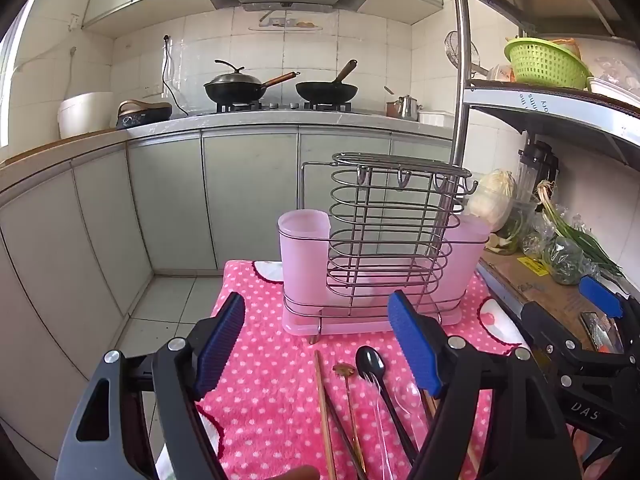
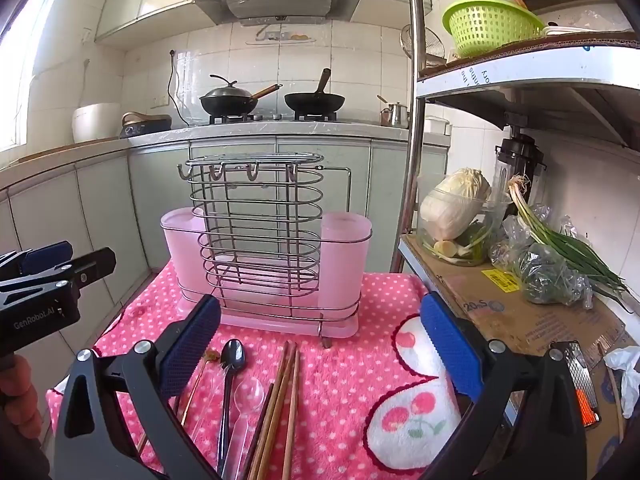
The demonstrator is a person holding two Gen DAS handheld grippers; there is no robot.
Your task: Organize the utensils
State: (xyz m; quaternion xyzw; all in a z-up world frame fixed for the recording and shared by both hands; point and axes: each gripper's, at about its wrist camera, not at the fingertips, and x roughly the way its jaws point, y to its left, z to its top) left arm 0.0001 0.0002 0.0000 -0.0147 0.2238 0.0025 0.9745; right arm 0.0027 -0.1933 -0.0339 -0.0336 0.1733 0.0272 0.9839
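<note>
A pink utensil holder [image 1: 372, 264] [image 2: 266, 256] with a wire rack and two pink cups stands upright on a pink polka-dot towel [image 1: 272, 380] [image 2: 340, 368]. In front of it lie a black spoon [image 1: 370, 362] [image 2: 232, 356], a clear plastic spoon [image 2: 248, 394], a thin gold spoon [image 1: 345, 370] [image 2: 211, 357] and wooden chopsticks [image 1: 322, 396] [image 2: 286, 384]. My left gripper [image 1: 320, 344] hovers open over the utensils, nothing between its fingers. My right gripper [image 2: 320, 344] is open above the chopsticks and holds nothing.
A metal shelf unit [image 2: 416, 120] stands at the right, holding a cabbage [image 2: 452, 204], green onions [image 2: 560, 240], bagged greens and cardboard. A green colander [image 2: 488, 26] sits on an upper shelf. Beyond the table are grey cabinets, a stove with two woks [image 1: 240, 86] and tiled floor at left.
</note>
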